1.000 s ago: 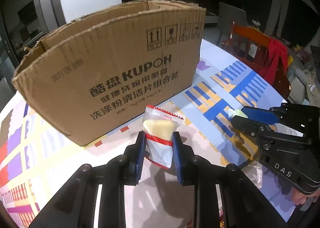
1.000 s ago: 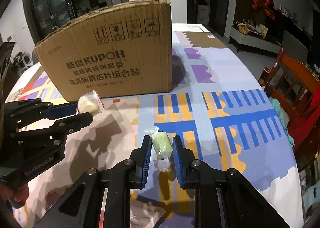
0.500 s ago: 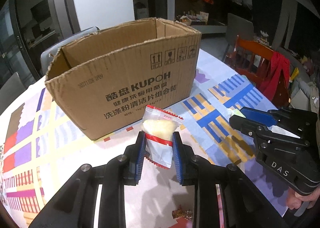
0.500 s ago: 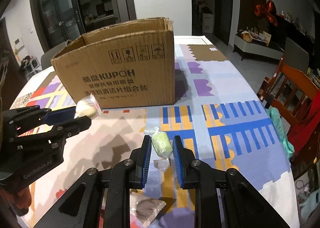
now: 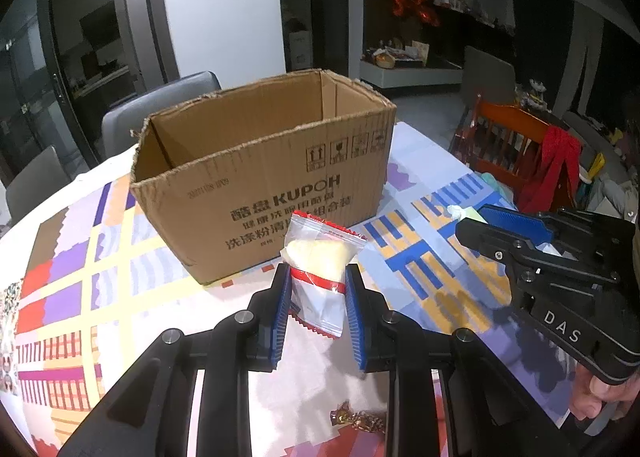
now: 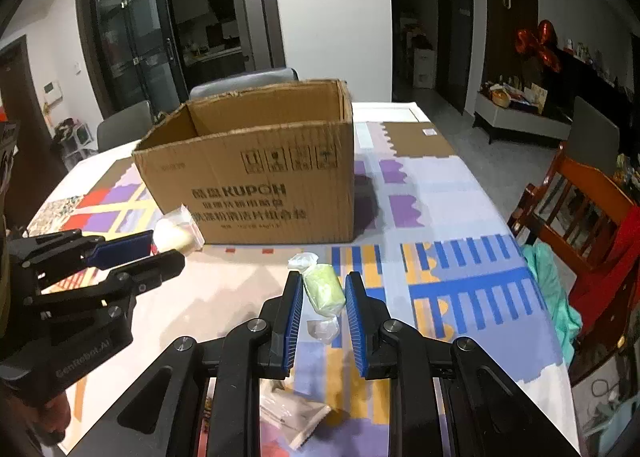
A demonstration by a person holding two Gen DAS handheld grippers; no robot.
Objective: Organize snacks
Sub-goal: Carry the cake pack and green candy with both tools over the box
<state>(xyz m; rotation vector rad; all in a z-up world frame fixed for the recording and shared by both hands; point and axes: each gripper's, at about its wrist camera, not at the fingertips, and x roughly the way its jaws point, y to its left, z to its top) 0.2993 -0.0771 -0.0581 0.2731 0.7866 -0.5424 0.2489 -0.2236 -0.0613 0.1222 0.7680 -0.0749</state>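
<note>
Left wrist view: sits behind left gripper (image 5: 318, 297), looks forward and down over patterned tablecloth (image 5: 80, 297) toward open cardboard box (image 5: 264, 185), fairly near. Right wrist view: same tilt, from box's other side. Both share box, tablecloth, orange wooden chair (image 6: 580, 193), probably same one.

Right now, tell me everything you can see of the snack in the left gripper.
The snack packet is a clear plastic pouch with serrated red-edged ends and a red band across its middle; a pale yellow, rounded piece fills its upper half. It stands upright, clamped at the lower half between the blue pads of the left gripper, its top poking above the fingertips. It is off the table, in front of the cardboard box. Nothing else touches it.
</note>
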